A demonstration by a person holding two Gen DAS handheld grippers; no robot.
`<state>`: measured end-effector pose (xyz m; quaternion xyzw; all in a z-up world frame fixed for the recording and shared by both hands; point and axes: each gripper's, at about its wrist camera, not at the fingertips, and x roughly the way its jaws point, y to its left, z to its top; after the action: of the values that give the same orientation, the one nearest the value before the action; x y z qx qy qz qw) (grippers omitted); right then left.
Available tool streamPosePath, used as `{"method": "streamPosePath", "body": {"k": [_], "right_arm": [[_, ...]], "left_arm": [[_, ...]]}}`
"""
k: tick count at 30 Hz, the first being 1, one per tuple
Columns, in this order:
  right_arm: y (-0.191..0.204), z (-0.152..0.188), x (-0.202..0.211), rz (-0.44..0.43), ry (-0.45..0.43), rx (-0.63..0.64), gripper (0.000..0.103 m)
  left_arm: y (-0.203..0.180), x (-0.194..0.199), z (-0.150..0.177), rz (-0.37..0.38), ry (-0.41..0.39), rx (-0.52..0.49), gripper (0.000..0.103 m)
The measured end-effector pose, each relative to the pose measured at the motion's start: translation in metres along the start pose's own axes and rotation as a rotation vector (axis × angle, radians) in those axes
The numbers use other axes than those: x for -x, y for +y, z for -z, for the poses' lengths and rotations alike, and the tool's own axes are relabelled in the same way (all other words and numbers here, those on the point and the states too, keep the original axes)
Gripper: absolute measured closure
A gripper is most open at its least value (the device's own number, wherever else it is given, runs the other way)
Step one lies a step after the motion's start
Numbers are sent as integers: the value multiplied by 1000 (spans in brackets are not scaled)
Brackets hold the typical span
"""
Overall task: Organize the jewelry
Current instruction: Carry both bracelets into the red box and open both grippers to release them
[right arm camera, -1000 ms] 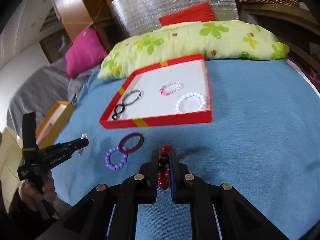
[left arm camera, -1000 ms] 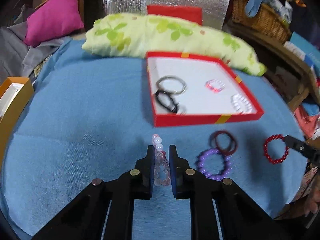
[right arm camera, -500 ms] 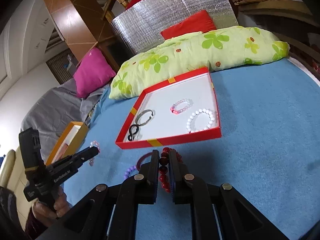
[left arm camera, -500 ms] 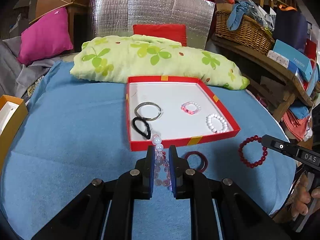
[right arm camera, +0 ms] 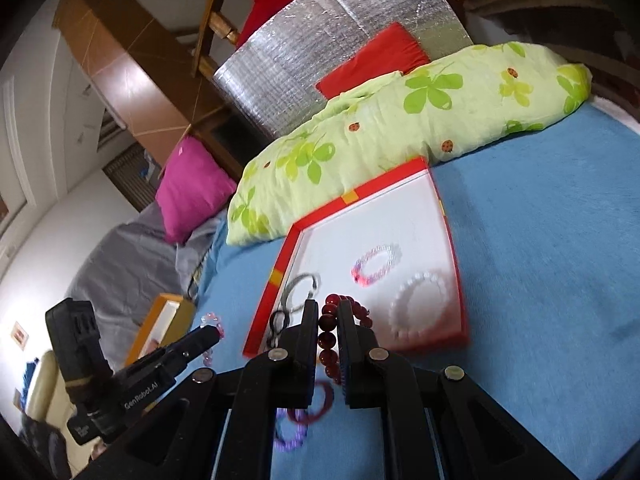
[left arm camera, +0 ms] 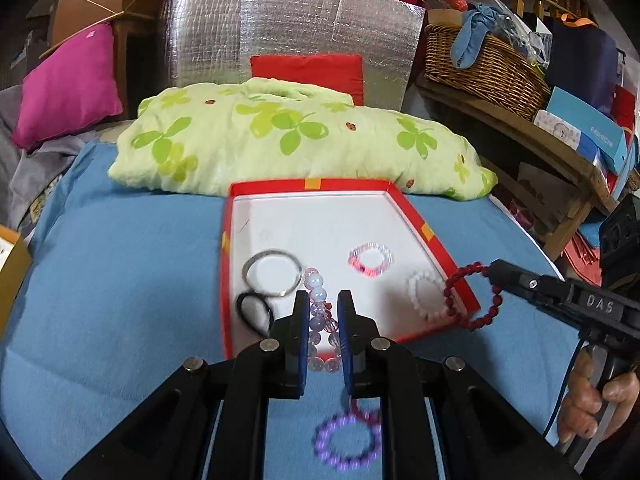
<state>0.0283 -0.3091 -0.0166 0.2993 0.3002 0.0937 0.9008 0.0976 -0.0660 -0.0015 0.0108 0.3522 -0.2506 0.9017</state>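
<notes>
Four pieces already lie in the red box [left arm camera: 434, 240]; a purple bracelet [left arm camera: 347, 444] and a dark red ring [right arm camera: 316, 402] wait on the blue bed at 6 o'clock. The left tool [left arm camera: 323, 312] pinches a pale bead bracelet [left arm camera: 318, 304] narrowly — the right tool [right arm camera: 323, 320] grips red beads [right arm camera: 326, 334], both above the box's near edge.

Blue-covered bed [left arm camera: 120, 280], green clover pillow [left arm camera: 280, 140], wicker basket [left arm camera: 484, 68] on shelf.

Left tongs [left arm camera: 323, 312] grip pink bracelet [left arm camera: 320, 322]; red box [left arm camera: 434, 240] beyond.
</notes>
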Motion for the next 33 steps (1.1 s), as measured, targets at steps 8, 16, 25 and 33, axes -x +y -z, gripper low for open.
{"method": "streamPosePath", "body": {"k": [8, 16, 25, 33], "right_arm": [[0, -14, -33, -23, 9, -22, 93], [1, -12, -52, -6, 27, -22, 93], [-2, -11, -61, -12, 38, -36, 93], [-2, -11, -67, -11, 47, -38, 93]], "left_arm": [[0, -32, -5, -5, 33, 10, 88], [-5, -51, 1, 10, 78, 3, 88], [-4, -59, 4, 13, 100, 2, 88], [-4, -68, 5, 16, 118, -4, 88]]}}
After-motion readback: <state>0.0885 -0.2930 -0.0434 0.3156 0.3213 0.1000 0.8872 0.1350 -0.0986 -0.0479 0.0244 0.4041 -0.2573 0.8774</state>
